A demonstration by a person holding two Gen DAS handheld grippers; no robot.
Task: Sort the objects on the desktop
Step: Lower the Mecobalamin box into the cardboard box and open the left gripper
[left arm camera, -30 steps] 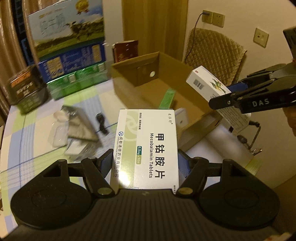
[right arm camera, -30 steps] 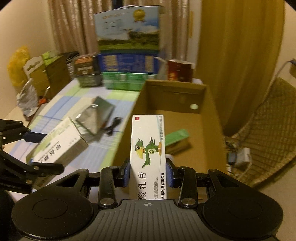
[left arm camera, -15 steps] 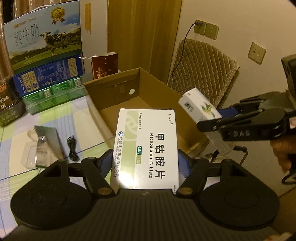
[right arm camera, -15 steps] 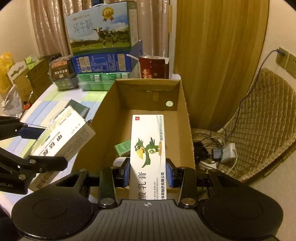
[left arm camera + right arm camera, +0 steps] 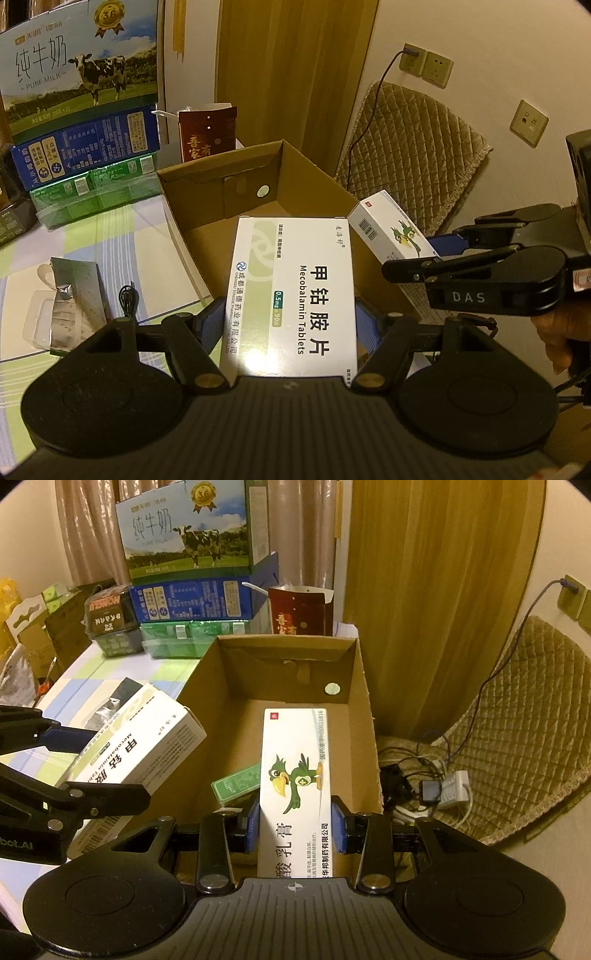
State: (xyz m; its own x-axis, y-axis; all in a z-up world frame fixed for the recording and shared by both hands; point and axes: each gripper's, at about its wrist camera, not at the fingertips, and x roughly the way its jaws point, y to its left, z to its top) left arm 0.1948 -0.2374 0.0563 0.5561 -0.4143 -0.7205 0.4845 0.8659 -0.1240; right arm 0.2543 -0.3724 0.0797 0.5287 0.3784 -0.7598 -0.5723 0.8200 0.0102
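my mecobalamin tablet box (image 5: 293,291) sits flat between the blue pads of my left claw (image 5: 291,328), clamped by its long sides, printed face up. the claw tilts downward with the box's far end out over the near part of the open cardboard box (image 5: 218,177). in the right wrist view the same tablet box (image 5: 144,746) hangs at the cardboard box's left wall, above the tabletop edge.

my right claw (image 5: 295,823) is narrowed on the ointment box (image 5: 295,786), the slim white one with the green bird, pads pressing on its two long sides. it also points down and forward, and the ointment box reaches over the inside of the cardboard box (image 5: 364,716). from the left view that ointment box (image 5: 391,229) is near the cardboard box's right wall, with my right hand (image 5: 565,332) behind the claw.

inside, a green packet (image 5: 236,782) lies on the floor near the front, partly under the ointment box; the rest of the floor toward the back wall is bare. the right wall drops off to a quilted chair (image 5: 524,716) and a tangle of cables (image 5: 417,779) on the floor. left of the cardboard box, the checked tabletop (image 5: 122,236) carries a foil packet (image 5: 74,291) and a black cable (image 5: 127,295), with stacked milk cartons (image 5: 79,70) behind.
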